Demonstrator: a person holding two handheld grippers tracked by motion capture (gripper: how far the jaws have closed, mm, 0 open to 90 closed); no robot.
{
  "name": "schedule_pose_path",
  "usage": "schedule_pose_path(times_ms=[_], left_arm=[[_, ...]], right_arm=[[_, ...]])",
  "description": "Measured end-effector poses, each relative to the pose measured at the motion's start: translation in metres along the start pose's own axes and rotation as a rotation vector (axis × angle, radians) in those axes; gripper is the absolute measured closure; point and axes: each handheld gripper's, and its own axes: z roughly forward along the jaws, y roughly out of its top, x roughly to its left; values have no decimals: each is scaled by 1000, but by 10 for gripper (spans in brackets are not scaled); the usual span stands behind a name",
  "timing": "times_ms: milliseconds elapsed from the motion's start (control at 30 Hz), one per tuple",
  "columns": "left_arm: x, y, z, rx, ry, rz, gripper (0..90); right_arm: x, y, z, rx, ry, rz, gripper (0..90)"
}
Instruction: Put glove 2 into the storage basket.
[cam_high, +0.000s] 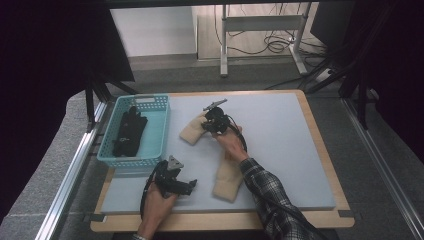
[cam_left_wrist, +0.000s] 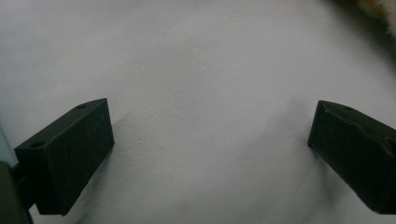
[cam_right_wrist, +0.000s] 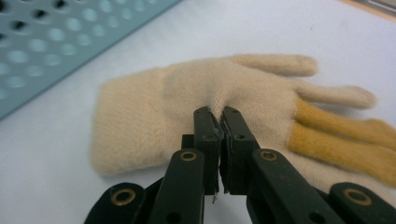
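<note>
Right gripper (cam_right_wrist: 219, 122) fingers pinch a cream glove (cam_right_wrist: 187, 105) on the worktop (cam_high: 280, 130); left gripper (cam_left_wrist: 210, 154) gapes empty. Next, likely lifting toward the basket (cam_high: 161, 125).

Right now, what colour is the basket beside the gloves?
Teal-blue plastic basket with perforated walls; the high view shows it best.

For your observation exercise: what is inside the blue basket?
The blue basket holds dark gloves, apparently a pair lying lengthwise. Anything beneath them stays hidden.
</note>
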Motion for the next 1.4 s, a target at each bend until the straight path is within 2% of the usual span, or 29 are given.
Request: schedule_pose_path(times_ms=[67,267,500,733,900,1033,1100,1167,1200,1267,1400], left_arm=[[0,0,0,0,0,0,4],[0,0,0,4,1,4,4],[0,0,0,0,0,0,4],[0,0,0,1,1,2,4],[0,0,0,-4,0,-3,3],[0,0,0,-4,1,-4,4],[0,0,0,-4,1,-5,4],[0,0,0,-4,1,-4,4],[0,0,0,-3,1,-4,4],[0,0,0,-4,1,-4,4],[0,0,0,-3,1,-4,4]], right_arm=[[1,0,-13,-14,16,-15,853],[6,-6,-58,-39,62,-21,852],[2,-35,-118,-57,82,-8,849],[-6,-74,-173,-64,69,-6,845],[-13,-112,-189,-24,33,-16,843],[-24,-140,-186,-6,-6,-6,839],[-28,-149,-182,-5,-23,-5,814],[-30,-156,-181,-11,-61,-5,742],[-32,-158,-182,-24,-77,4,699],[-36,-161,-191,-58,-103,37,674],[-38,-168,-203,-70,-123,86,645]])
